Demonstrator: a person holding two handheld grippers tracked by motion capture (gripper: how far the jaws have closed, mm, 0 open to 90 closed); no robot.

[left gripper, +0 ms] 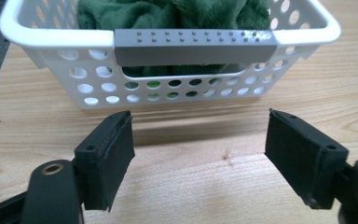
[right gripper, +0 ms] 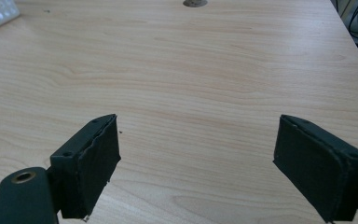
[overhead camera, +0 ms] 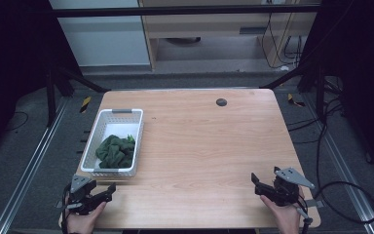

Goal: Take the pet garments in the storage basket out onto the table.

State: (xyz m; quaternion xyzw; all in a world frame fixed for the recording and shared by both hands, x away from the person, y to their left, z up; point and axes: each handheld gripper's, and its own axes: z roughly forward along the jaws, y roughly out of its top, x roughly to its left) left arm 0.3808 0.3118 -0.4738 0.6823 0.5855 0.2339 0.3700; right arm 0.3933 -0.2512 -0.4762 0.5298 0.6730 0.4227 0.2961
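One white basket (overhead camera: 93,146) w/ green cloth (overhead camera: 115,151), table (overhead camera: 204,146) left

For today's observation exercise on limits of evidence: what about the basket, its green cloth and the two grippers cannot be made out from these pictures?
- Basket: its floor, hidden under the green cloth in the high view.
- Green cloth: its far part, cut off by the top edge in the left gripper view; one piece or several, unclear.
- Left gripper and right gripper: pad faces too small in the high view.
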